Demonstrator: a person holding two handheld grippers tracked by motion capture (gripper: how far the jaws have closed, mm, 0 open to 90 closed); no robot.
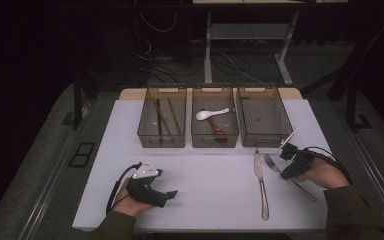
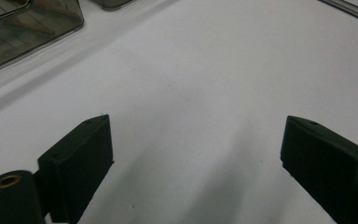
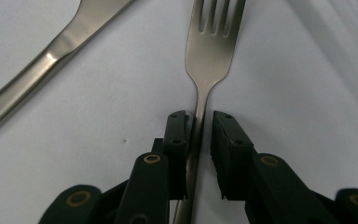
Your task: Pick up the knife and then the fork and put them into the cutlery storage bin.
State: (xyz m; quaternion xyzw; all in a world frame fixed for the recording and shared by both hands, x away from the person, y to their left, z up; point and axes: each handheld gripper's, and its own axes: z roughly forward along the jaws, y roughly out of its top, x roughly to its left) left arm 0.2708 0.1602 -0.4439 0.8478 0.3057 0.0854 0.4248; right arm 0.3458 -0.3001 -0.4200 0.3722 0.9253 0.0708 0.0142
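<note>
A steel fork (image 1: 273, 163) lies on the white table (image 1: 205, 175) at the right, tines pointing toward the bins. My right gripper (image 1: 285, 174) is low over it. In the right gripper view its jaws are closed in on the neck of the fork (image 3: 212, 46), just below the tines, with my right gripper (image 3: 199, 119) pinching it. A steel knife (image 1: 261, 182) lies just left of the fork; the knife (image 3: 51, 56) is outside the jaws. My left gripper (image 1: 171, 195) rests at the front left, and in its own view my left gripper (image 2: 196, 140) is wide open over bare table.
Three clear bins stand in a row at the back: the left bin (image 1: 162, 137) holds chopsticks, the middle bin (image 1: 215, 140) a white spoon (image 1: 211, 114) and a brown spoon, and the right bin (image 1: 265, 140) looks empty. A bin corner (image 2: 28, 28) shows beyond my left gripper.
</note>
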